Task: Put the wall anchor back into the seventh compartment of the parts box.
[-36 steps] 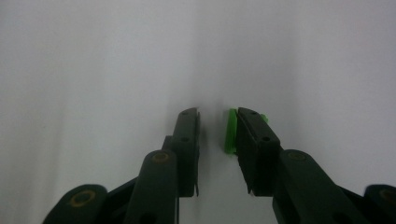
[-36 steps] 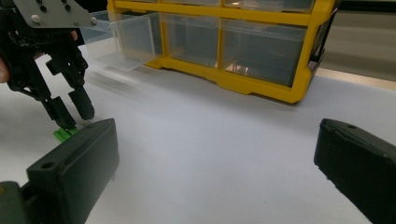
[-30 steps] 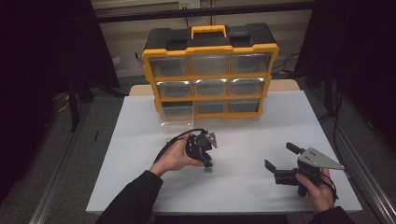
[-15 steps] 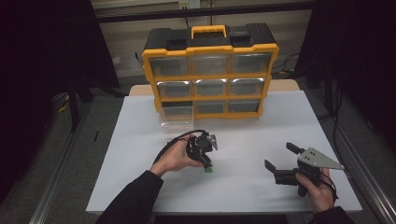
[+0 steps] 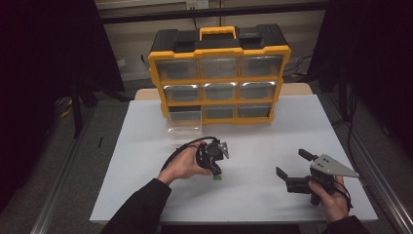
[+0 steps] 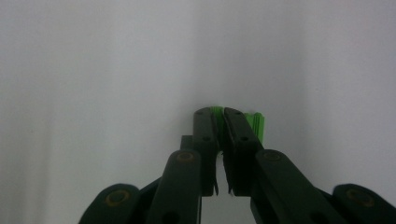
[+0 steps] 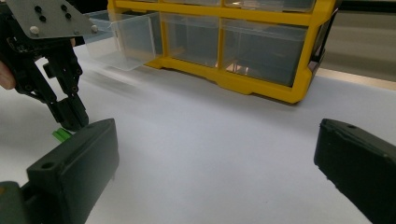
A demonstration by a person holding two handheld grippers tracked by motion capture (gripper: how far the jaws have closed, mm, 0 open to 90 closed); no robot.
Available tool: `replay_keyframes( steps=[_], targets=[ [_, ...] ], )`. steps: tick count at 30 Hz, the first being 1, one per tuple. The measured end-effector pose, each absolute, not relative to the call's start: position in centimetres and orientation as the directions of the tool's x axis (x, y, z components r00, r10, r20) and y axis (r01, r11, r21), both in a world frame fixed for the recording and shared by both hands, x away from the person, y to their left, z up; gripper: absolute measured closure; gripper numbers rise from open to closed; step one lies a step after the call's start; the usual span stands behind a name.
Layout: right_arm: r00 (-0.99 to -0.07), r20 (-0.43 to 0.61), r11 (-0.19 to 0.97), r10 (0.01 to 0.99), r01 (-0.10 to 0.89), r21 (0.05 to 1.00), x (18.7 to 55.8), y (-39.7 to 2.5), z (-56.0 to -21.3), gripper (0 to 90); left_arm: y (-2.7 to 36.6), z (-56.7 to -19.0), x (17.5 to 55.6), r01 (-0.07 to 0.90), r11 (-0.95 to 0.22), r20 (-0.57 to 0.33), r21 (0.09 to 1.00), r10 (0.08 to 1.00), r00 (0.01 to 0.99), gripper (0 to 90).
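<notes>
Currently the left gripper [image 6: 219, 154] is pinching the green piece [image 6: 258, 125] at frame centre, jaws nearly shut. Lifting straight, then heading for the pulled-out drawer [image 5: 185, 121], upper centre. Right gripper [image 5: 292, 169] idling wide open, lower right.

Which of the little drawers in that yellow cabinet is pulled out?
The bottom-left drawer of the cabinet: a clear bin in the lowest row, jutting forward over the table. The other eight sit flush in their slots.
</notes>
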State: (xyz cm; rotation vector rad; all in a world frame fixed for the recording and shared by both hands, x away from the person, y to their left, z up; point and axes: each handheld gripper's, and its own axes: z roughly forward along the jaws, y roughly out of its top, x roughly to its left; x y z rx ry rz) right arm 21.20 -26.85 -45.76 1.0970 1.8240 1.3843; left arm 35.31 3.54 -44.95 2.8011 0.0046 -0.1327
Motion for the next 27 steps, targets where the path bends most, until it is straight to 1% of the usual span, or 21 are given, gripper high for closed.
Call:
replay_keyframes(
  steps=[3, 4, 5, 6, 7, 10, 11, 12, 14, 15, 22, 24, 26, 27],
  targets=[
    [-0.484, 0.022, 0.118, 0.875, 0.256, 0.959, 21.2, -26.9, -45.8, 0.0, 3.6, -44.9, 35.3, 0.035, -0.943, -0.093, 0.332, 0.004, 0.996, 84.6],
    [-0.484, 0.022, 0.118, 0.875, 0.256, 0.959, 21.2, -26.9, -45.8, 0.0, 3.7, -45.0, 35.3, 0.045, -0.937, -0.093, 0.348, 0.013, 0.996, 84.5],
    [-0.484, 0.022, 0.117, 0.875, 0.256, 0.960, 21.2, -26.9, -45.8, 0.0, 3.8, -45.0, 35.5, 0.046, -0.936, -0.110, 0.350, 0.008, 0.994, 84.6],
    [-0.484, 0.022, 0.118, 0.875, 0.256, 0.960, 21.2, -26.9, -45.8, 0.0, 3.8, -45.1, 35.4, 0.073, -0.930, -0.126, 0.360, 0.029, 0.992, 84.6],
    [-0.484, 0.022, 0.117, 0.875, 0.256, 0.960, 21.2, -26.9, -45.8, 0.0, 3.9, -45.1, 35.4, 0.067, -0.930, -0.112, 0.361, 0.028, 0.993, 84.6],
    [-0.485, 0.022, 0.117, 0.874, 0.256, 0.960, 21.2, -26.9, -45.8, 0.0, 4.1, -45.0, 35.7, 0.081, -0.921, -0.132, 0.380, 0.032, 0.991, 84.6],
    [-0.484, 0.022, 0.117, 0.875, 0.256, 0.960, 21.2, -26.9, -45.8, 0.0, 4.2, -44.9, 35.8, 0.096, -0.912, -0.140, 0.398, 0.043, 0.989, 84.6],
    [-0.483, 0.023, 0.117, 0.875, 0.257, 0.959, 21.2, -26.9, -45.8, 0.0, 4.3, -44.7, 35.9, 0.107, -0.912, -0.128, 0.396, 0.061, 0.990, 84.5],
    [-0.484, 0.022, 0.117, 0.875, 0.256, 0.959, 21.2, -26.8, -45.8, 0.0, 4.6, -44.5, 36.0, 0.115, -0.903, -0.134, 0.415, 0.064, 0.989, 84.5],
    [-0.484, 0.022, 0.117, 0.875, 0.256, 0.960, 21.2, -26.9, -45.8, 0.0, 4.7, -44.4, 35.9, 0.144, -0.890, -0.145, 0.433, 0.088, 0.985, 84.5],
    [-0.483, 0.023, 0.116, 0.875, 0.255, 0.960, 21.2, -26.8, -45.7, 0.0, 5.3, -43.9, 36.2, 0.168, -0.860, -0.151, 0.482, 0.107, 0.983, 84.5],
    [-0.484, 0.024, 0.115, 0.875, 0.255, 0.960, 21.2, -26.8, -45.7, 0.0, 5.5, -43.6, 36.3, 0.170, -0.847, -0.140, 0.504, 0.115, 0.984, 84.5],
    [-0.484, 0.025, 0.114, 0.875, 0.255, 0.960, 21.2, -26.8, -45.7, 0.0, 5.7, -43.4, 36.2, 0.195, -0.822, -0.139, 0.534, 0.142, 0.980, 84.5],
    [-0.484, 0.024, 0.114, 0.875, 0.254, 0.960, 21.2, -26.9, -45.7, 0.0, 5.8, -43.3, 36.3, 0.191, -0.814, -0.138, 0.548, 0.137, 0.981, 84.5]
  ],
)
